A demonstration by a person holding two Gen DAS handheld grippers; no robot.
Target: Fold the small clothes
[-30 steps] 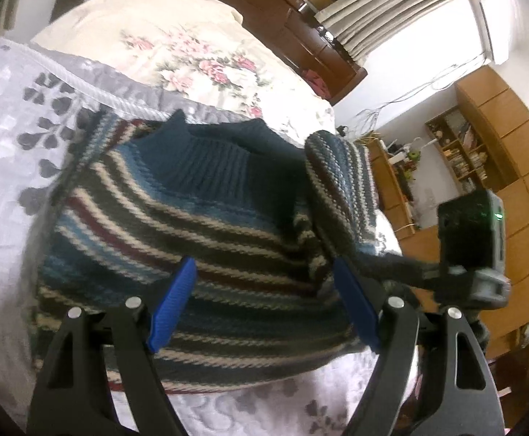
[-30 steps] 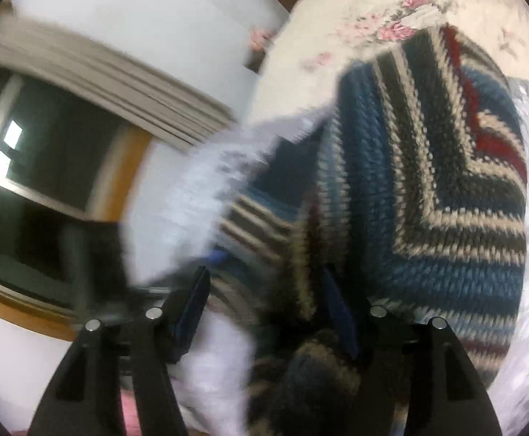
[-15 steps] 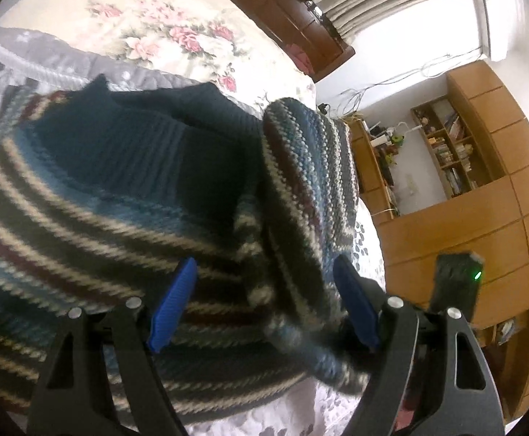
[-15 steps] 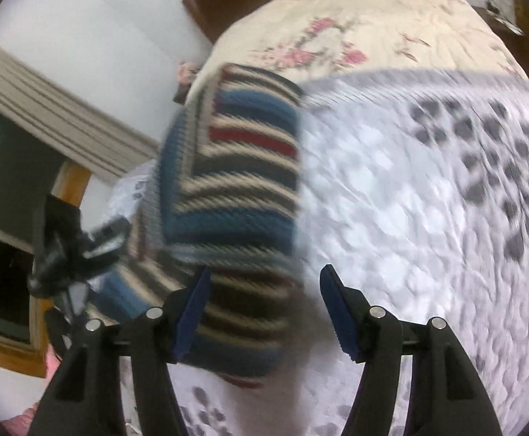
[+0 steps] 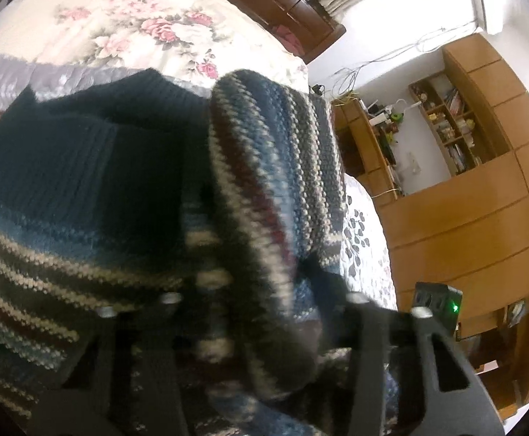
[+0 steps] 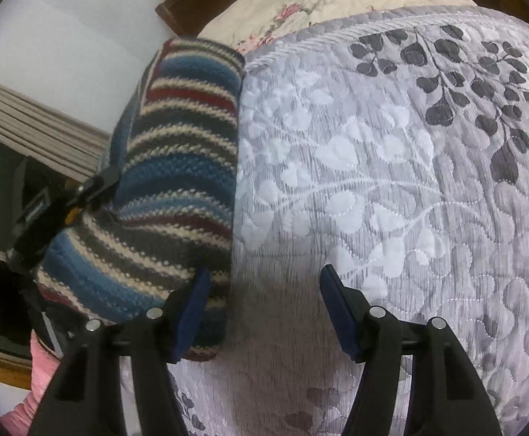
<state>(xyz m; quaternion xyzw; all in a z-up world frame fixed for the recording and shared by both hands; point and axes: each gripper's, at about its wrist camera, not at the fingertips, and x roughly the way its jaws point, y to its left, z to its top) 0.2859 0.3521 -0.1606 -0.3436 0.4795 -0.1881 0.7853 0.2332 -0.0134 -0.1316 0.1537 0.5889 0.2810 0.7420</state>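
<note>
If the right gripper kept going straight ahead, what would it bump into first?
Most likely the grey leaf-patterned quilt. The right gripper has open jaws aimed at bare quilt; the striped sweater lies just left of that line, though depth is uncertain.

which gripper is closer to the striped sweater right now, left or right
Left. The left gripper is buried in the striped sweater, knit covering its fingers. The right gripper is open over the grey bedspread, the sweater just beside its left finger.
</note>
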